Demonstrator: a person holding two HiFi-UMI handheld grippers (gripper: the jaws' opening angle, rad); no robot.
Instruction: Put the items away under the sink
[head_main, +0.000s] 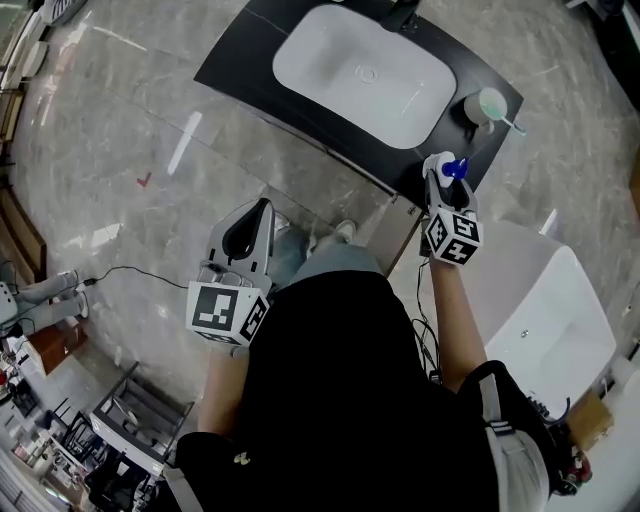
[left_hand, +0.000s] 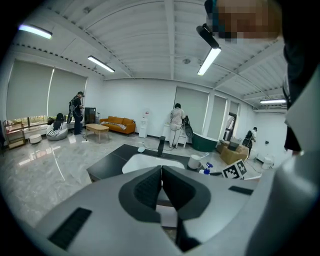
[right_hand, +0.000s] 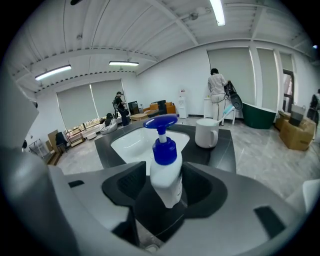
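Jaws of the right gripper (right_hand: 165, 187) grip a pump bottle (right_hand: 165, 167) at a corner of the dark worktop (head_main: 245, 55) by the sink (head_main: 350, 60). The left gripper (left_hand: 161, 181) has its jaws clenched and empty above the marble floor (head_main: 120, 130).

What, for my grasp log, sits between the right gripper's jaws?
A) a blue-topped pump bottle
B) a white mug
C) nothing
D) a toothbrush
A: the right gripper has its jaws shut on the pump bottle; the mug stands apart on the counter.

No lettering, brand, number or sign is legible; the pump bottle (right_hand: 167, 172) in the right hand-held gripper (right_hand: 164, 184) shows none.
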